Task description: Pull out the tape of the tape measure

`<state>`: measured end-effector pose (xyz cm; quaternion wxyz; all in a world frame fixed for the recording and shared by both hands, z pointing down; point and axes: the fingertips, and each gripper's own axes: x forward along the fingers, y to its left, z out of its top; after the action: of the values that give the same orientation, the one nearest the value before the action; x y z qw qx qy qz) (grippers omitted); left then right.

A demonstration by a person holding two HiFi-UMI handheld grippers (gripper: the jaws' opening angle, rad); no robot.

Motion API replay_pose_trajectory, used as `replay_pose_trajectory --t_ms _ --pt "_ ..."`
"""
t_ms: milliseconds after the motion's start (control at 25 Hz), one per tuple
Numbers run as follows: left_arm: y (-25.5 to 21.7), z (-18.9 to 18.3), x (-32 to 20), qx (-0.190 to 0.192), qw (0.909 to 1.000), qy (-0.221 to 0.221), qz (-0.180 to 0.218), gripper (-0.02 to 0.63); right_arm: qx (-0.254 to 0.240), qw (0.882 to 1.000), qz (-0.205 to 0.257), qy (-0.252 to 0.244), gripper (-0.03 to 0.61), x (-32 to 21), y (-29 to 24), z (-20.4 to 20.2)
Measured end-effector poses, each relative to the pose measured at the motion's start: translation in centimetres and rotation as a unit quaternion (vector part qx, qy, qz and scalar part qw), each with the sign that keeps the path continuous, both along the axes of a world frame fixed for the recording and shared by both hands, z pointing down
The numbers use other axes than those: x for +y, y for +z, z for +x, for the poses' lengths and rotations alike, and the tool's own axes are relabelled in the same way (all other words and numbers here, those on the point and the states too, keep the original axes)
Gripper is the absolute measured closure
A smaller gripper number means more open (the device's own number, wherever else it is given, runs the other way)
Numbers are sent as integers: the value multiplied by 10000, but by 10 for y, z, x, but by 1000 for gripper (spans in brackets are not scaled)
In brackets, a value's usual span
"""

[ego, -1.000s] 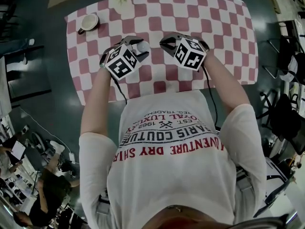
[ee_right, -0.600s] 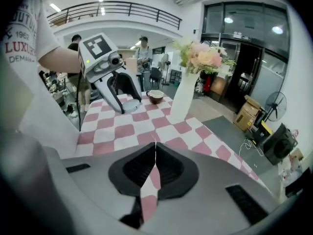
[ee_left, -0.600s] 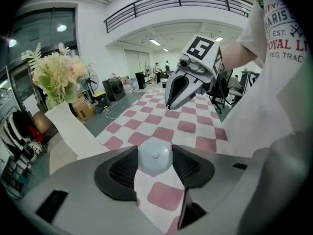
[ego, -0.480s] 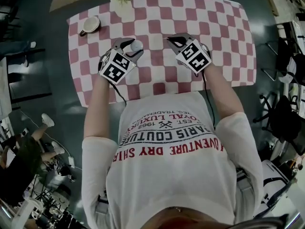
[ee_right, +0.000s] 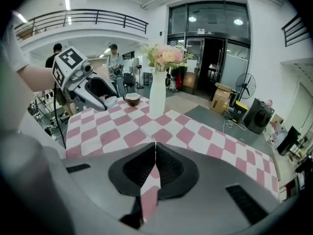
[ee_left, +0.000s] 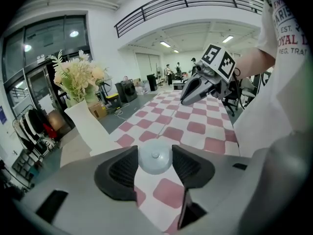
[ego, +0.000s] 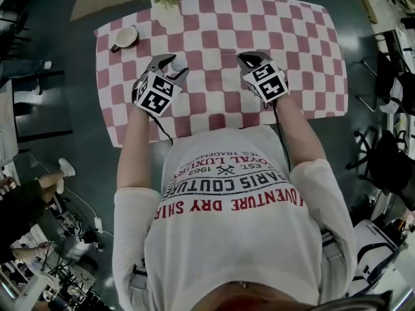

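One round tape measure (ee_left: 155, 156) sits clamped in the left gripper (ego: 170, 67) over the table's (ego: 305, 50) left half. Right gripper (ee_right: 155, 153): closed, empty. Pulling appears unstarted; next, open it and catch the tape end.

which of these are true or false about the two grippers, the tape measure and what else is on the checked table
1. The left gripper clamps the round tape measure between its jaws. True.
2. The right gripper has its jaws wide apart. False: they are together, with nothing between them.
3. A vase with flowers stands on the table. True.
4. The cup sits between the two grippers. False: it is near the table's far left corner, apart from both.
5. Tape stretches from the tape measure to the right gripper. False: no drawn-out tape shows.
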<state>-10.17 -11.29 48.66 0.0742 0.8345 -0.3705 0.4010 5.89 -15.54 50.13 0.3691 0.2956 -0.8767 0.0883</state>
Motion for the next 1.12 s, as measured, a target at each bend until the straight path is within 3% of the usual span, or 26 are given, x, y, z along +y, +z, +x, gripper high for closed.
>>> replay_pose_trajectory --t_ms 360,680,920,1120 --pt "2 -9 -1 -53 9997 -222 42 380 262 9991 3 330 546 -4 9 22" --pt "4 -19 -1 -30 9989 -456 89 380 170 9981 107 588 546 -11 5 34" --pt "6 -14 1 48 9991 -409 85 380 288 9965 234 752 546 -24 -2 51" --pt "10 -35 2 14 9973 -738 43 380 321 9921 136 1209 546 -32 4 80"
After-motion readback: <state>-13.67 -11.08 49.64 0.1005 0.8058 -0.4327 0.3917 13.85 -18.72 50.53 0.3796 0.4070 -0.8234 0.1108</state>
